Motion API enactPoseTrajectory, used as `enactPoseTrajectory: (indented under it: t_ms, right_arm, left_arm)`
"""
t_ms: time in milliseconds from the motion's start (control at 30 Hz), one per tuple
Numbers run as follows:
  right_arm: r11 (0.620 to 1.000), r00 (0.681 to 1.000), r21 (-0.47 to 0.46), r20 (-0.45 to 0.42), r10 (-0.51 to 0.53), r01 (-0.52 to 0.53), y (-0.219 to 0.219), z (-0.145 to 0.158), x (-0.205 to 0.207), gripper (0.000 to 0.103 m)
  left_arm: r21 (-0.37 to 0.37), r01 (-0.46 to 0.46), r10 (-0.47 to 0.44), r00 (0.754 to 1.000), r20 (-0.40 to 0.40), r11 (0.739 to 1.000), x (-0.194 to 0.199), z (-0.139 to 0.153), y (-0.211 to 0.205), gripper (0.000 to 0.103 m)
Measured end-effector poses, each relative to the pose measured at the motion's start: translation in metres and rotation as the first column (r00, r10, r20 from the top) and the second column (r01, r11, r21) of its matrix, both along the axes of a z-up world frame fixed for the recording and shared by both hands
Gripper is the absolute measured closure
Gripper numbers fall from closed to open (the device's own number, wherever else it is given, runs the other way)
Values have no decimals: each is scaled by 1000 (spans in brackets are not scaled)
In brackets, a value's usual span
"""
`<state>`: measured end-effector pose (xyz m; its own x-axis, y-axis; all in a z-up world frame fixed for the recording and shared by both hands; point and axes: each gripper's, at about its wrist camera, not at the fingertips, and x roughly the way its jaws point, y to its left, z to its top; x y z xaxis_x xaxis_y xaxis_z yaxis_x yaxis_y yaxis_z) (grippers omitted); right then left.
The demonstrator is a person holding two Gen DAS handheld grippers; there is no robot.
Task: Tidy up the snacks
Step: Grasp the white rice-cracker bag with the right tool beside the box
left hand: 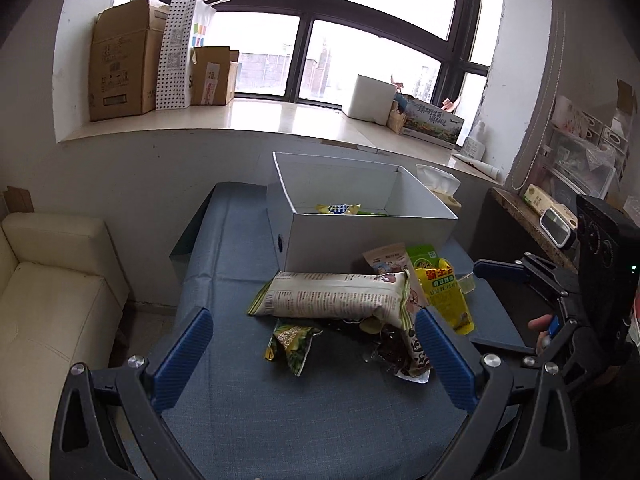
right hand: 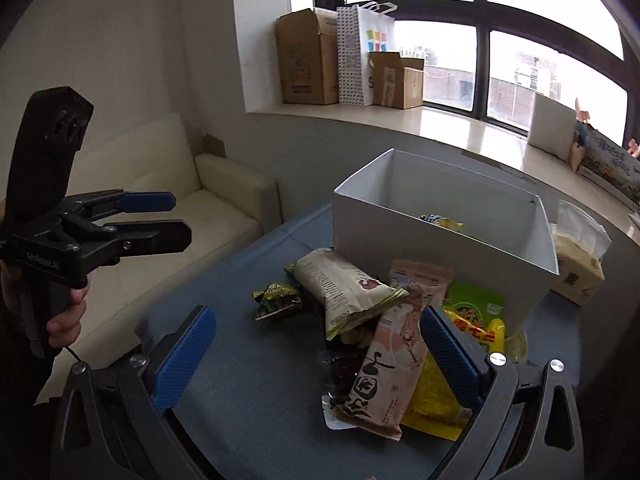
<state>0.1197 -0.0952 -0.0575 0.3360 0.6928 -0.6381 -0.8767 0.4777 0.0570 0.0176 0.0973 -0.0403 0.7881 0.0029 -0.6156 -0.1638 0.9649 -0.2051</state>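
A pile of snack packs lies on the blue table in front of a white open box (left hand: 372,236) (right hand: 440,240). A long pale pack (left hand: 336,294) (right hand: 348,288) lies on top, with a small green garlic pack (left hand: 292,342) (right hand: 278,298), a yellow pouch (left hand: 446,296) (right hand: 472,328) and a brown-pink pack (right hand: 392,360) around it. A yellow snack (left hand: 338,209) (right hand: 442,222) lies inside the box. My left gripper (left hand: 314,344) (right hand: 176,216) is open and empty just short of the pile. My right gripper (right hand: 318,348) (left hand: 476,270) is open and empty over the pile's near side.
A tissue box (left hand: 438,186) (right hand: 578,256) stands right of the white box. A cream sofa (left hand: 52,280) (right hand: 168,200) is left of the table. Cardboard boxes (left hand: 124,60) and a dotted bag (left hand: 180,52) stand on the window sill. A shelf (left hand: 536,216) with small items is at right.
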Motion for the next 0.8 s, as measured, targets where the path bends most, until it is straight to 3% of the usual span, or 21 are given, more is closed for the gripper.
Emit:
enactPoseTrajectory:
  t_ms: [167,367,500,633,667,700,733,800]
  right_arm:
    - [983,998,-170,-27,65,-69,58,-18,27,0]
    - [934,990,-327,-34,140,-143,117,-43,58,0]
    - [881,984,-444,-13,178,-165,139,-63,64,0]
    - [847,981,-496,-61,184,-190,144,-83,69,2]
    - [844,981,-501,-87,173,-193,144,-87,71,13]
    - [841,981,-505,-108,163,-195,144,-90,72,35]
    - [837,982,-514,-111,150,-186,143,-93,73,45]
    - [847,982,-497,-117,151,-189,140,-93,74,50]
  left_arm:
    - [-39,-30,29,999,-13,999,-9,-11,16,0]
    - [-32,-40,38,998,-42,999,-16,-25,25,0]
    - [-30,-51,49,997,-61,998,-18,-34,30,0]
    - [-44,-54,50,996,-74,998,-17,-42,33,0]
    - [-43,-53,49,996,-79,998,-16,-44,33,0]
    - [-41,-53,49,995,-84,998,-15,-46,32,0]
    - [-37,-51,48,995,-90,998,-14,-48,31,0]
    - [-24,-47,45,994,-101,999,-12,-51,28,0]
